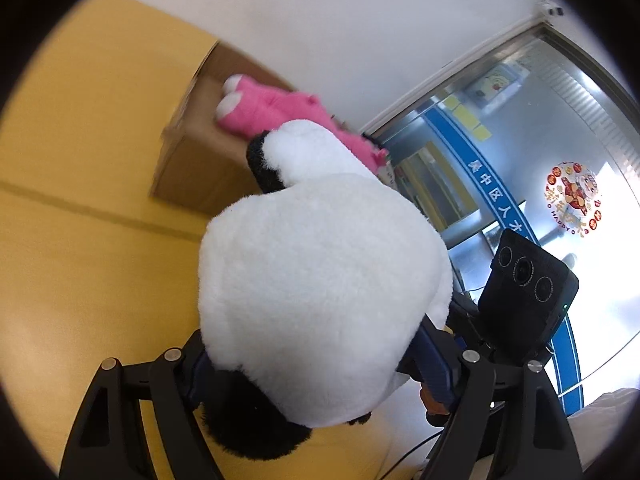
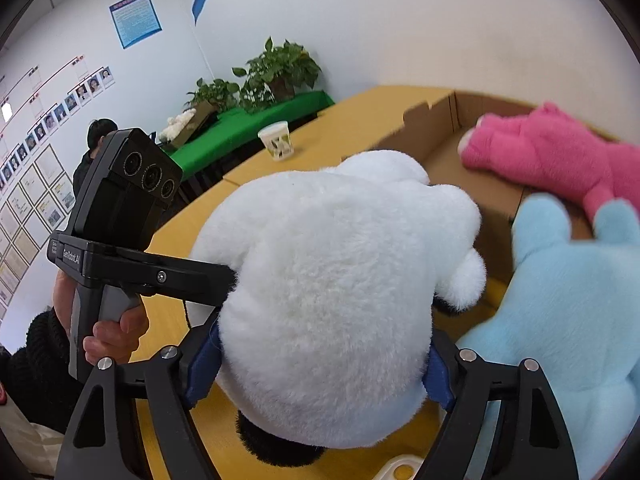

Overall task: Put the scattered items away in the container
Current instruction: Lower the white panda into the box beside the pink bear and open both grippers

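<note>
The yellow wooden desk [image 1: 80, 240] carries an open brown cardboard box [image 2: 432, 136] at its far side. A large white-and-black plush panda [image 1: 320, 280] is held above the desk, just short of the box, pressed between both claws. The left claw [image 1: 308, 364] clamps its blue pads on the panda's sides, and the right claw [image 2: 320, 364] grips it likewise. A light blue plush toy [image 2: 560, 300] lies at the box's near edge, and a pink plush toy [image 2: 560, 156] rests inside the box. A small printed paper cup [image 2: 277, 140] stands on the desk beyond.
</note>
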{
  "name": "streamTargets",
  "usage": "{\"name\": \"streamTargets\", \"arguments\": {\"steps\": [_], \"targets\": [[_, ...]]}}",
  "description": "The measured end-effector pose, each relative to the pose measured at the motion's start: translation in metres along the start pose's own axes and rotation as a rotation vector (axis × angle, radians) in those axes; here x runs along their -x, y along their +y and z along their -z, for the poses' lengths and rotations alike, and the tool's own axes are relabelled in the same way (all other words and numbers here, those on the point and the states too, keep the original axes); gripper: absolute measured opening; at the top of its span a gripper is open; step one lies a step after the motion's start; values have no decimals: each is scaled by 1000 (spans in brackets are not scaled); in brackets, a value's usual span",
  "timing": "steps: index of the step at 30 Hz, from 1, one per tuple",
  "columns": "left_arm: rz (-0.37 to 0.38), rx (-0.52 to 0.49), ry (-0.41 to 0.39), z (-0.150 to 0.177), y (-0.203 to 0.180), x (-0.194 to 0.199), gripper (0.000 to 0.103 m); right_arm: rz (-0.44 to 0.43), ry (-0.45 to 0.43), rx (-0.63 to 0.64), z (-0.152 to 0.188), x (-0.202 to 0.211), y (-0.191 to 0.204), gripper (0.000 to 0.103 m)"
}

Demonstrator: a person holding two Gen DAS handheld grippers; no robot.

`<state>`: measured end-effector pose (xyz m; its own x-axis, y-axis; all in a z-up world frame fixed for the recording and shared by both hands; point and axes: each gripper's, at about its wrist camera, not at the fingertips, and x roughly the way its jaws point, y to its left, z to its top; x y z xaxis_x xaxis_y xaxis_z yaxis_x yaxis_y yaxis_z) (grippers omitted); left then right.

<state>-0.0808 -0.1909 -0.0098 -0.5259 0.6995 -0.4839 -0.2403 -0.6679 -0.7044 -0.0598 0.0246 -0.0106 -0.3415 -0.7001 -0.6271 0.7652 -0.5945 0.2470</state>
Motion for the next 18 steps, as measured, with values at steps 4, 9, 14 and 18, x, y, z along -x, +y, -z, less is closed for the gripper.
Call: {"name": "streamTargets", "arguments": {"steps": [4, 9, 14, 18], "targets": [[22, -119, -84, -55, -41, 13, 82, 53, -92, 96, -44, 32, 7, 86], [31, -279, -192, -132, -91, 32, 82, 137, -224, 240, -121, 75, 12, 86], [50, -338, -229, -196, -101, 18, 82, 186, -312, 314, -189, 98, -6, 86], [41, -295, -177, -214, -61, -12, 82, 200, -310, 282, -210, 78, -41, 86]]}}
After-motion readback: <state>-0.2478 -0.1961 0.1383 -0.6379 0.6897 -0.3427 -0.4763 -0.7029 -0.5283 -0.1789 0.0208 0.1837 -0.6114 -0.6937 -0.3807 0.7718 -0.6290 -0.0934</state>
